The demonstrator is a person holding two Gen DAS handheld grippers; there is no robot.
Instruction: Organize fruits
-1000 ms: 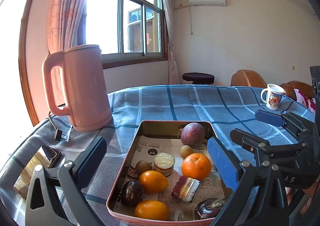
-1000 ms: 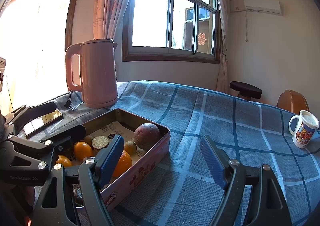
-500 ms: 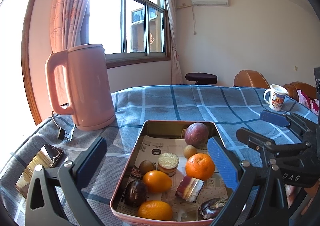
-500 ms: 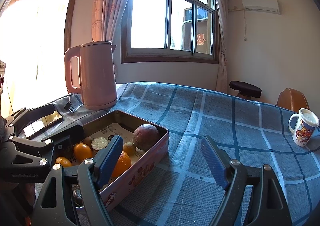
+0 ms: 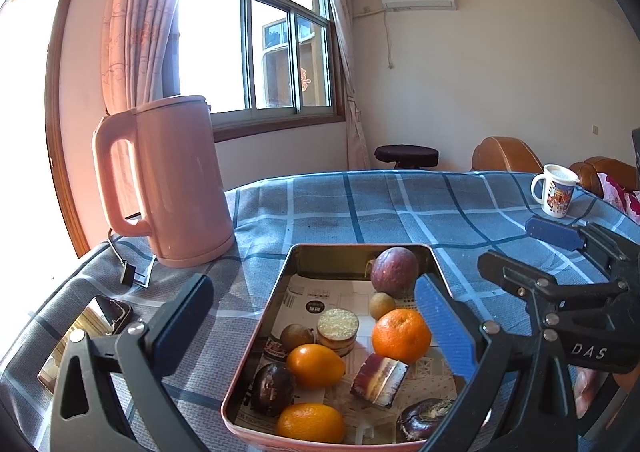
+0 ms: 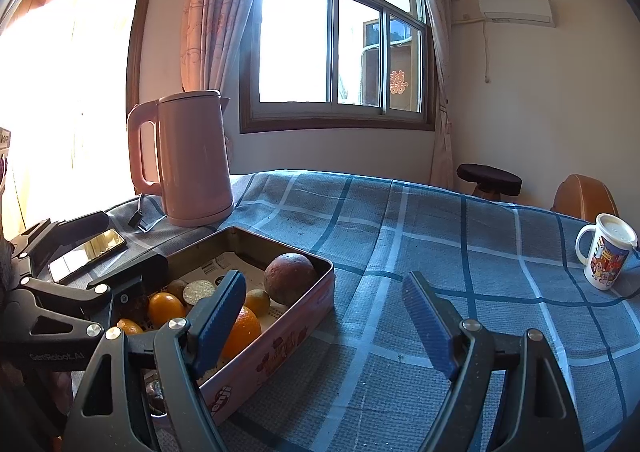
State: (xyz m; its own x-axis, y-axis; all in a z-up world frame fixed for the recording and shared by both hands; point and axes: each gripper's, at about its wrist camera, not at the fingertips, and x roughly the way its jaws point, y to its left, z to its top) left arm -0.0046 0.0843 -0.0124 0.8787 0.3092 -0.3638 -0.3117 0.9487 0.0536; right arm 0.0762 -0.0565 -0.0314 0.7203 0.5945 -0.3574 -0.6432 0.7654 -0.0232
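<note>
Fruits sit in a pink metal tin on the blue plaid tablecloth; we go view by view.

Left wrist view: we see the left gripper spread wide over the tin, nothing between its pads, no contact with anything. In the tin, on printed paper: a big purple passion fruit at the far right corner, a small brown round fruit just in front of it, a mandarin near the blue right pad, an orange citrus mid tin, another orange citrus at the near rim, and a dark shrivelled fruit by the left wall. We also note a round biscuit stack and a layered cake slice among them. A pink kettle stands left of the tin, with a phone nearer left. A mug is far right. The right gripper shows at the right edge, jaws apart.

Right wrist view: the right gripper is spread and empty above bare cloth, just right of the tin. The passion fruit lies at the tin's far corner, the mandarin partly behind the left pad. The left gripper hangs open over the tin's left side. We see the kettle behind and the mug far right.
</note>
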